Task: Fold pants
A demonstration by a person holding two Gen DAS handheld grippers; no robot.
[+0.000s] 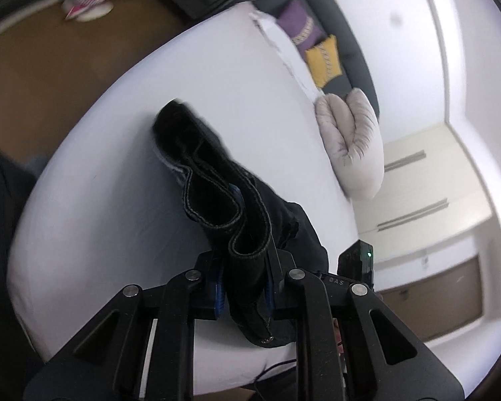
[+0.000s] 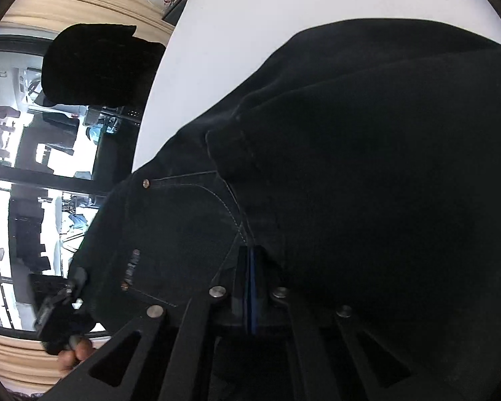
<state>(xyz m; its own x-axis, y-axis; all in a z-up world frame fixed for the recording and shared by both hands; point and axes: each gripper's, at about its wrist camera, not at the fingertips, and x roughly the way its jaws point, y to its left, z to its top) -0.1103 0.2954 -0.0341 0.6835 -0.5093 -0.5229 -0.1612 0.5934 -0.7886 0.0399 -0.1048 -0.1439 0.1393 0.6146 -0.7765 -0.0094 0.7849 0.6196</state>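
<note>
The black pants point(image 1: 213, 173) lie bunched on the white bed point(image 1: 117, 153). My left gripper point(image 1: 245, 287) is shut on the hemmed leg ends of the pants, which stand up between its blue pads and trail away across the sheet. In the right wrist view the pants point(image 2: 367, 167) fill most of the frame, with a riveted pocket point(image 2: 170, 227) at the left. My right gripper point(image 2: 252, 287) is shut on the pants near the pocket seam, its blue pads pressed together on the cloth.
A pale grey pillow point(image 1: 354, 147) lies at the bed's far side, with purple point(image 1: 299, 26) and yellow point(image 1: 324, 60) cushions on a dark sofa behind. Brown floor point(image 1: 50, 77) lies left of the bed. A dark chair back point(image 2: 97, 63) and a window stand left in the right wrist view.
</note>
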